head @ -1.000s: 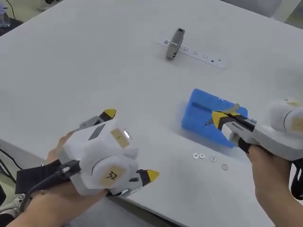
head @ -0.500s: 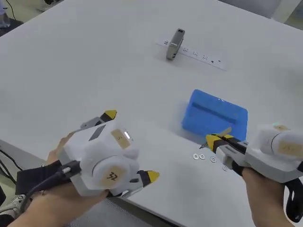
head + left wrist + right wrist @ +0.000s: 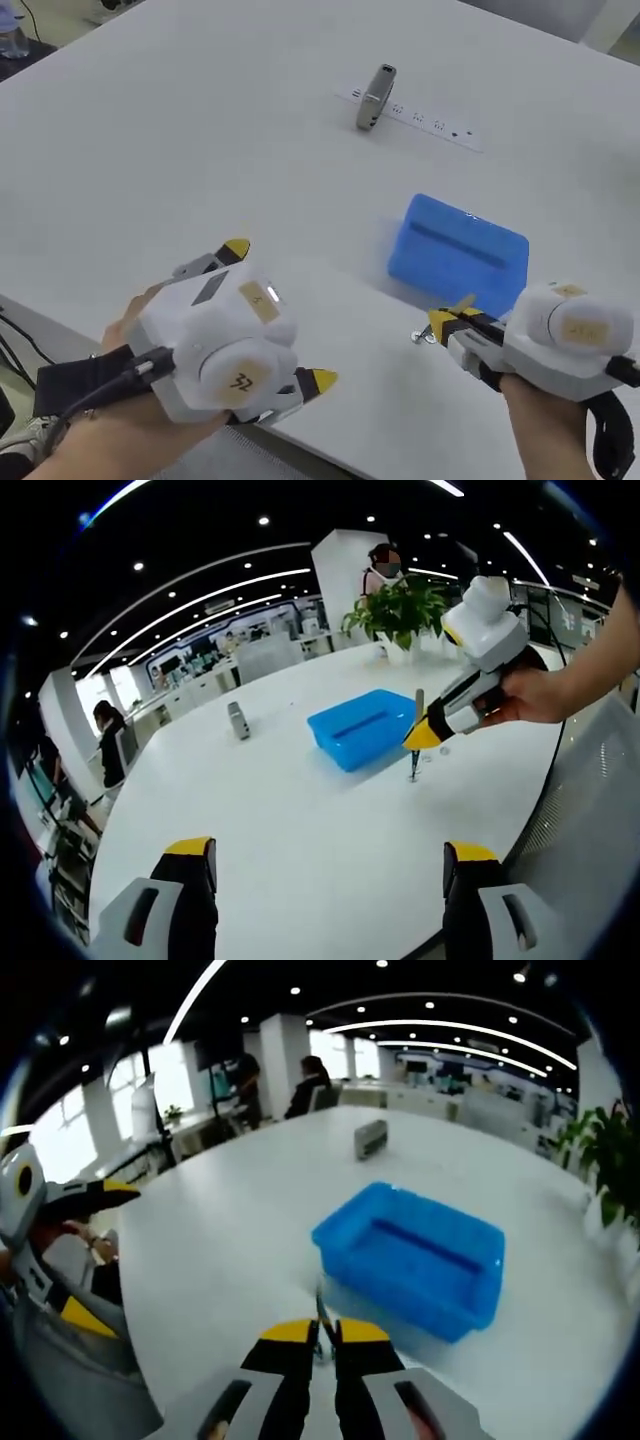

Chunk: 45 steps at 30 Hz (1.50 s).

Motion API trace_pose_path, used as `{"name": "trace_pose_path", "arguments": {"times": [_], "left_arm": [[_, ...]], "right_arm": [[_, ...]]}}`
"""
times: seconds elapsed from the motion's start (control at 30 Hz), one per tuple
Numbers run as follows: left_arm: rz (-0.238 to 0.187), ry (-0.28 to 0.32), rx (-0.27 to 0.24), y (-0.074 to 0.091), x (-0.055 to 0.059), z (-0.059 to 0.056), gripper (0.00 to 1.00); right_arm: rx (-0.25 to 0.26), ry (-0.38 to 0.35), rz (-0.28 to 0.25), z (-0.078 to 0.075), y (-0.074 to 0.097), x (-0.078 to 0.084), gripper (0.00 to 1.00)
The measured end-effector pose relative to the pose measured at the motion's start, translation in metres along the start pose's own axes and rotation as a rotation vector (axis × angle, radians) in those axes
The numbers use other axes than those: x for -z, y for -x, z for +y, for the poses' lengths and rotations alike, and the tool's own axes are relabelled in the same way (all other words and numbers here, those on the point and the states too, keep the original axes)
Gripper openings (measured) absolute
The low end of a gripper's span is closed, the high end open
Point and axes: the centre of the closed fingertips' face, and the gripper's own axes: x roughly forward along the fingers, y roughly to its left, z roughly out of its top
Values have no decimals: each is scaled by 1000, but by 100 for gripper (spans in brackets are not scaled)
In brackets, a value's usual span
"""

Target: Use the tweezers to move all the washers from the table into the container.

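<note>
- Washers (image 3: pixel 418 337) lay on the white table (image 3: pixel 200 150), just beside the near side of the blue container (image 3: pixel 458 250).
- Right gripper (image 3: pixel 442 322) had its jaws pinched narrow on the tweezers (image 3: pixel 412 765), which pointed down at the table near the washers.
- Left gripper (image 3: pixel 280 312) hovered well apart from them, jaws spread wide, holding nothing.

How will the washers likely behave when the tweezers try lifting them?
The washers look tiny, thin and flat on the smooth white table, so they probably skid rather than roll. They may also slip from the tweezers, whose tips look narrow.
</note>
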Motion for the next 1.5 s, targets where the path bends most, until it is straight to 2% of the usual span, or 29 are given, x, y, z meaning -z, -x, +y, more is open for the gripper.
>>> {"name": "trace_pose_path", "arguments": {"times": [0.23,0.43,0.7,0.93,1.17,1.5], "left_arm": [[10,-6,0,0,1,0,95],[16,-8,-4,0,3,1,95],[16,-9,-6,0,3,1,94],[15,-10,-6,0,2,1,94],[3,-6,10,0,0,-2,95],[5,-10,13,0,0,-3,95]], "right_arm": [[1,14,-9,1,-1,-1,3],[4,22,-17,-5,-2,3,3],[-8,-1,15,-7,0,5,2],[-11,7,7,-1,9,-1,2],[-19,25,-18,-1,19,-14,2],[-29,39,-101,2,38,-53,2]]}}
